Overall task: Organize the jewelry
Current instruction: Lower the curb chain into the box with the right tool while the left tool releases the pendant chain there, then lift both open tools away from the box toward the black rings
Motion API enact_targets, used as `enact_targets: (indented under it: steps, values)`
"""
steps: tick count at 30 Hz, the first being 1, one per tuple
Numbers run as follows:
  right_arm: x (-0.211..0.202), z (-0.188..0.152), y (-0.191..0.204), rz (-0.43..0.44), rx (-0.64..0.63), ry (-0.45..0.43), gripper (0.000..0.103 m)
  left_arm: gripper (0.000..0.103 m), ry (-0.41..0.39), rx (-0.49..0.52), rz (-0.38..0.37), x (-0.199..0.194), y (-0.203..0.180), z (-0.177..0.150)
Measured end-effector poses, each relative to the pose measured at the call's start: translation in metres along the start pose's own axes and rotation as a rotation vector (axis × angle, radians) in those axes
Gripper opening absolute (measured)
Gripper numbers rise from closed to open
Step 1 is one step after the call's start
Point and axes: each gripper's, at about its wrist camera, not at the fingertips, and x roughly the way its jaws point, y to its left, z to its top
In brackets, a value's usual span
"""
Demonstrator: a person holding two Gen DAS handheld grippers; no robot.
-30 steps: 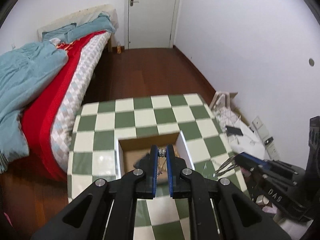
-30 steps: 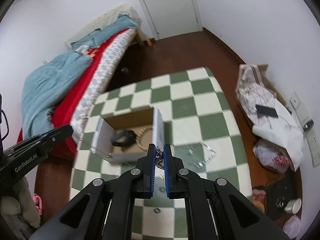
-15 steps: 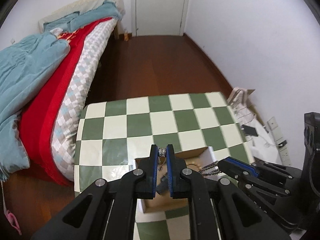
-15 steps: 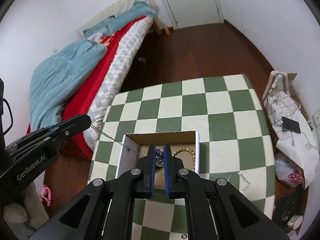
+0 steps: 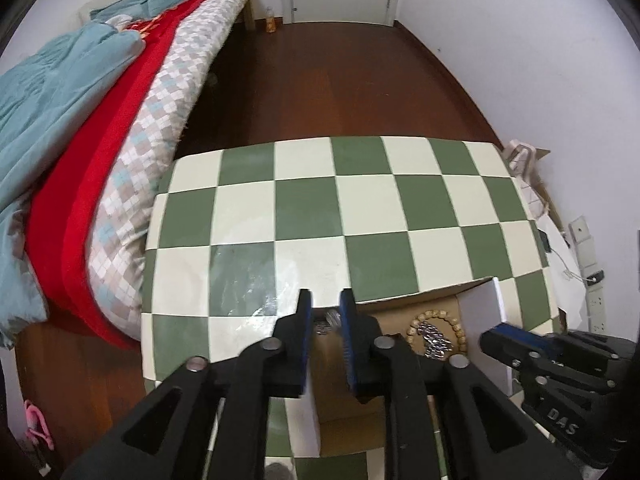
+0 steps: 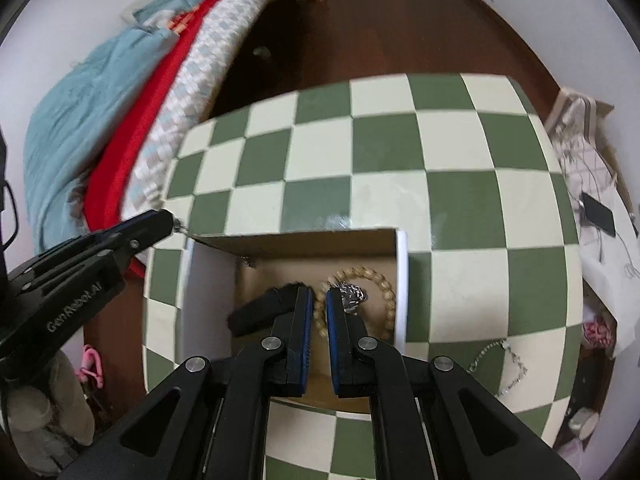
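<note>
An open cardboard box with white walls sits on the green-and-cream checked table. Inside lie a wooden bead bracelet, a black band and a clump of silver chain. My right gripper hangs over the box, shut, with the clump beside its right fingertip and beads showing through the gap. My left gripper is over the box's left edge. Its jaws are opening, and the thin chain's end sits loosely between them. The left wrist view also shows the bracelet and the clump.
A second silver necklace lies on the table right of the box. A bed with red and teal covers stands close on the left. A white bag with a phone is on the floor at the right. Dark wooden floor runs to the door.
Both grippers moved forward and down over the box. The chain clump left the right jaws and now lies in the box. The left jaws have parted.
</note>
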Motion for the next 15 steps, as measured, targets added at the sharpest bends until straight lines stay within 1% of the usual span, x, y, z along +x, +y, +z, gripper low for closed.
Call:
enact_targets:
  steps: [1,2,3,4,6,8,9,10,11,12,13,15]
  values:
    - [0.0,0.0,-0.002,0.001,0.008,0.005,0.012,0.031,-0.01,-0.003,0.006,-0.002,0.001,0.0]
    - [0.0,0.0,-0.003,-0.001,0.013,0.006,0.015,0.056,-0.018,-0.007,0.015,-0.003,0.002,0.001]
    - [-0.002,0.0,-0.004,-0.017,0.012,-0.001,0.026,0.084,-0.026,-0.01,0.029,-0.005,0.003,0.001]
    - [-0.006,-0.001,-0.004,-0.031,0.008,-0.014,0.038,0.092,-0.047,-0.014,0.044,-0.009,0.004,0.0]
    - [-0.012,-0.002,-0.003,-0.06,-0.002,-0.027,0.051,0.094,-0.061,-0.017,0.063,-0.013,0.007,-0.002]
    - [-0.018,-0.006,-0.001,-0.113,-0.021,-0.043,0.053,0.096,-0.066,-0.017,0.095,-0.015,0.008,-0.007]
    - [-0.019,-0.008,0.001,-0.141,-0.036,-0.047,0.056,0.1,-0.072,-0.017,0.103,-0.016,0.009,-0.01]
    - [-0.02,-0.009,0.002,-0.165,-0.046,-0.046,0.066,0.102,-0.075,-0.018,0.107,-0.017,0.009,-0.013]
    - [-0.02,-0.014,0.004,-0.195,-0.059,-0.045,0.073,0.103,-0.082,-0.02,0.113,-0.018,0.01,-0.018]
    - [-0.019,-0.017,0.005,-0.213,-0.069,-0.045,0.086,0.103,-0.086,-0.026,0.116,-0.018,0.011,-0.023]
    - [-0.018,-0.021,0.006,-0.233,-0.08,-0.043,0.093,0.103,-0.09,-0.032,0.121,-0.019,0.012,-0.028]
    - [-0.015,-0.03,0.007,-0.259,-0.092,-0.031,0.096,0.103,-0.091,-0.037,0.14,-0.018,0.013,-0.037]
